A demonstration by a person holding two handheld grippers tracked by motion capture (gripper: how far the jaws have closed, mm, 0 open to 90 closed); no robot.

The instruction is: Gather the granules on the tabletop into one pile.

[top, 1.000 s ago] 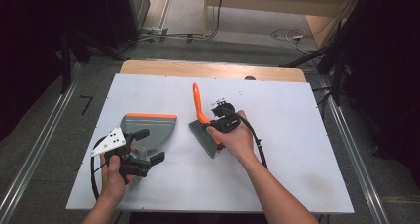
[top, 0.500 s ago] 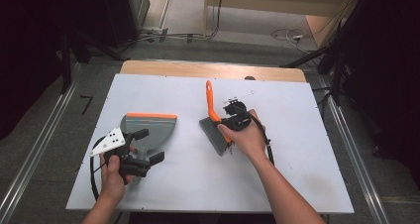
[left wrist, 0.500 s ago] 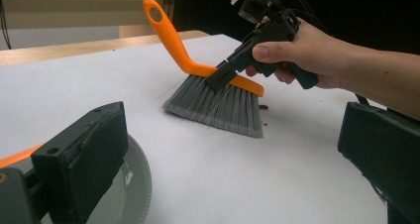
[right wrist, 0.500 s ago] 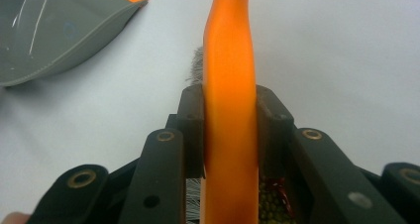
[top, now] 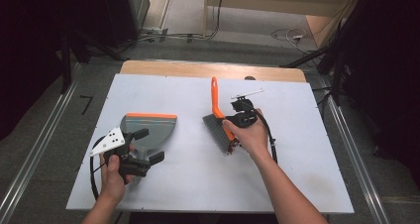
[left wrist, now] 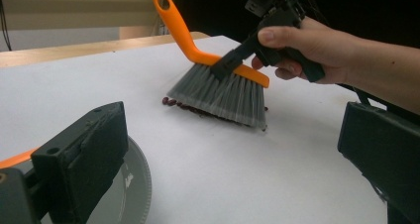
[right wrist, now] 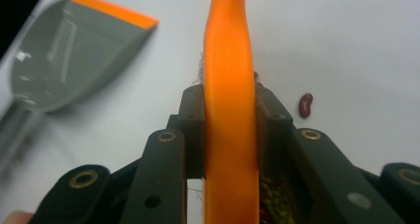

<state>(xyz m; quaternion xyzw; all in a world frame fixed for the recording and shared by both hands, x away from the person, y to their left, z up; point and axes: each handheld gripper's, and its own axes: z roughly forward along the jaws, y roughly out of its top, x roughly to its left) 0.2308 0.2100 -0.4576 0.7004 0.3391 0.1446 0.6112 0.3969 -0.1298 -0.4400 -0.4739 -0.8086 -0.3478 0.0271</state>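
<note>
Surface: white table top (top: 198, 184) on a dark floor, with a wooden strip along its 12 o'clock edge; we work from the 6 o'clock side.

Beans: dark red beans (left wrist: 198, 108) lie under and just beside the bristle tips, right of table centre. One stray bean (right wrist: 305, 105) sits apart from the brush in the right gripper view.

Brush: the grey bristles of the brush (top: 218, 120) touch the table; the orange handle points toward 12 o'clock.

Right gripper: the right gripper (top: 241, 116) is clamped on the brush's orange spine, one jaw on each side.

Change: over the last second we have carried the brush from near table centre toward 3 o'clock and swung its handle more upright toward 12 o'clock.

Meaning: we judge this a wind-up behind the beans for a sweep toward 9 o'clock.

Dustpan: the grey dustpan (top: 148, 130), orange-lipped, lies at 9 o'clock of the brush, well apart and unmoved.

Left gripper: the left gripper (top: 143, 147) hovers over the dustpan handle with jaws spread, gripping nothing.

Risk: the stray bean may escape the stroke.
</note>
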